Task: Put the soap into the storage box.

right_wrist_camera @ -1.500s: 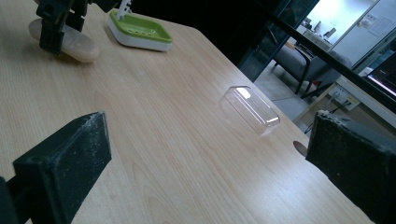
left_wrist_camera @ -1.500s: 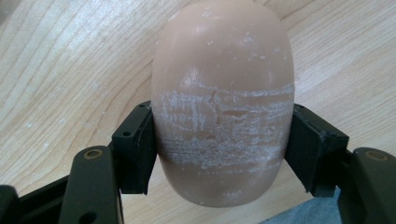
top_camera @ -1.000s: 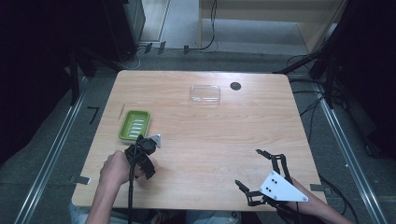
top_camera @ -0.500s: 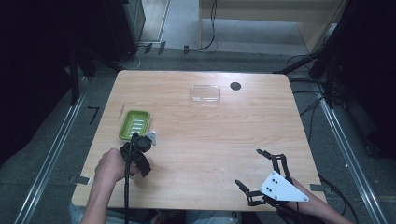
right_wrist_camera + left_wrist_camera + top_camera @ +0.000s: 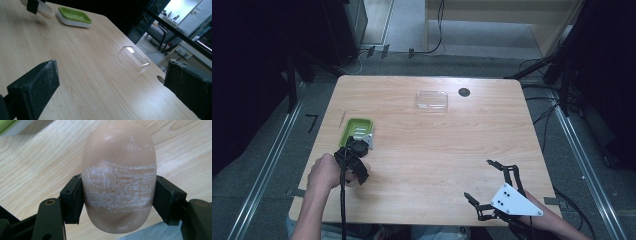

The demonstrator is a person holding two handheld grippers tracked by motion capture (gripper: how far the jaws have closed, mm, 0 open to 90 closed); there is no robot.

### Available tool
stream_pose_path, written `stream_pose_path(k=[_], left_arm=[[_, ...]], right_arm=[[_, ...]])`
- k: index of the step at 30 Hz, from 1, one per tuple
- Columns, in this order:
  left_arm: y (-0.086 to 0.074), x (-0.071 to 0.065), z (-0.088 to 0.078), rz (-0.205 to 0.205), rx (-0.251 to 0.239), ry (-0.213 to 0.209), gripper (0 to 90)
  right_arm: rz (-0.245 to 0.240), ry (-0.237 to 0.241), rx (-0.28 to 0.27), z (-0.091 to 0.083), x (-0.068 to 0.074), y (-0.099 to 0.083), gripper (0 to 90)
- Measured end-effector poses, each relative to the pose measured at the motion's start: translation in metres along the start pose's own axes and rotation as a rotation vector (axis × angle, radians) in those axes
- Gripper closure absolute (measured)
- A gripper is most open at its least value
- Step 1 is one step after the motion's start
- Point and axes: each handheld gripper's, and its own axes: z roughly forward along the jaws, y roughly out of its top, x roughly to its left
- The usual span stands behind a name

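High view shows the wooden table [image 5: 427, 145] with wide bare wood across its middle and right. The green soap dish [image 5: 357, 131] sits near the left edge, the clear plastic lid [image 5: 431, 100] lies near the far edge, and a dark round hole [image 5: 464, 92] is just beside it. The right gripper [image 5: 482, 182] rests at the near right corner, its 2 jaws spread wide with nothing between them. The left gripper [image 5: 357, 155] hangs just at the near end of the dish, well apart from the right one.

Left gripper view has the 2 black jaws clamped on the sides of a tan oval soap bar [image 5: 118, 177]; it is smooth and glossy, with whitish scuffed bands across its middle, held over bare wood.
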Motion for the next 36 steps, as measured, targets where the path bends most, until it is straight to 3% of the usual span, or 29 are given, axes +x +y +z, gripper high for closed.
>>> stream_pose_path(k=[23,36], left_arm=[[0.002,0.023,-0.018,-0.041,-0.004,0.008,33.6],[0.010,0.028,-0.032,-0.035,-0.004,0.019,33.6]], right_arm=[[0.001,0.000,0.001,0.000,0.000,0.000,0.0],[0.002,0.000,0.001,0.000,0.000,0.000,0.0]])
